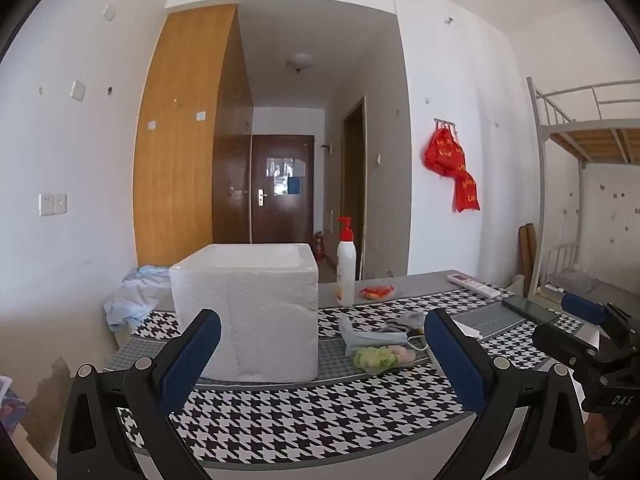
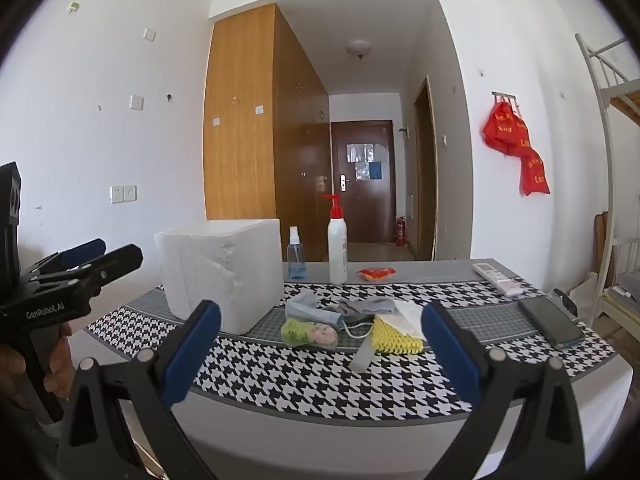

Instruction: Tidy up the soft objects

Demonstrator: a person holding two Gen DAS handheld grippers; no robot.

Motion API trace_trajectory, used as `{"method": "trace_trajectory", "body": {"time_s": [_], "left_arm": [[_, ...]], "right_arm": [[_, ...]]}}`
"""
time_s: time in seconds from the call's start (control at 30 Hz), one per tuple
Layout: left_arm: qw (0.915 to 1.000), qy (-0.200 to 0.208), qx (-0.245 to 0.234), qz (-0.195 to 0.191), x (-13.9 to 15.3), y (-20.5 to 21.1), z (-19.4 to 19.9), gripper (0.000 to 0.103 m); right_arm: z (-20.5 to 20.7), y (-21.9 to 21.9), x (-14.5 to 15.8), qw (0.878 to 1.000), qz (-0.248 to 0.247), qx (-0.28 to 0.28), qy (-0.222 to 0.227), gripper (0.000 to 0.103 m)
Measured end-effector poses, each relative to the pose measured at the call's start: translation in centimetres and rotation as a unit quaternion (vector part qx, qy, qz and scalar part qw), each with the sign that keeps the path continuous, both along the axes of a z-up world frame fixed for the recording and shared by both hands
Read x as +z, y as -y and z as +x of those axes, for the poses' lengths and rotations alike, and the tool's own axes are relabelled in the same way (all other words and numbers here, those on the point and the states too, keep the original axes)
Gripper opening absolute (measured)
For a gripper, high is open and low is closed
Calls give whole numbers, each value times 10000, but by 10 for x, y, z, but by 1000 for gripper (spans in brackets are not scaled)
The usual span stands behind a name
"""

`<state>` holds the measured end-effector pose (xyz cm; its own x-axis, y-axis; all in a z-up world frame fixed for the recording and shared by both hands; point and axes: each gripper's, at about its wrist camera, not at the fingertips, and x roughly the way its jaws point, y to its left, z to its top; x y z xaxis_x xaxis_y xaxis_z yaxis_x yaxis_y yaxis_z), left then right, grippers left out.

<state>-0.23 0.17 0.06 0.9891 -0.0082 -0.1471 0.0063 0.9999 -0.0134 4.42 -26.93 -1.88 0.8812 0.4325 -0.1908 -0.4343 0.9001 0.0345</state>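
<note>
Left wrist view shows the left gripper (image 1: 322, 344) with its jaws spread wide and nothing between them, held above the near edge of the table (image 1: 304, 424) and aimed almost level toward the foam box (image 1: 244, 308). Right wrist view shows the right gripper (image 2: 320, 340) likewise released and empty, aimed at the pile of soft objects (image 2: 352, 322), which lies on the houndstooth cloth just to the right of the box and apart from both sets of pads. The pile holds a face mask (image 2: 316, 312), a green packet (image 2: 308, 332), a yellow mesh sponge (image 2: 396, 340) and grey and white cloth pieces. The open-topped box stands beside the pile, probably as the receptacle, so each transfer would be short. Bottles (image 2: 337, 240), a remote (image 2: 496, 278) and a phone (image 2: 552, 322) lie well apart from the pile, outside the working zone. Both grippers appear staged for a first pick; no item has yet been taken.
</note>
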Motion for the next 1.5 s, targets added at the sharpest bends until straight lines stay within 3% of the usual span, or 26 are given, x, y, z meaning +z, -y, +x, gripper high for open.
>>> {"method": "trace_trajectory", "body": {"time_s": [1.5], "left_arm": [[10000, -61, 37, 63, 2, 6, 9, 102]], "right_arm": [[6, 3, 6, 10000, 26, 7, -40, 102]]}}
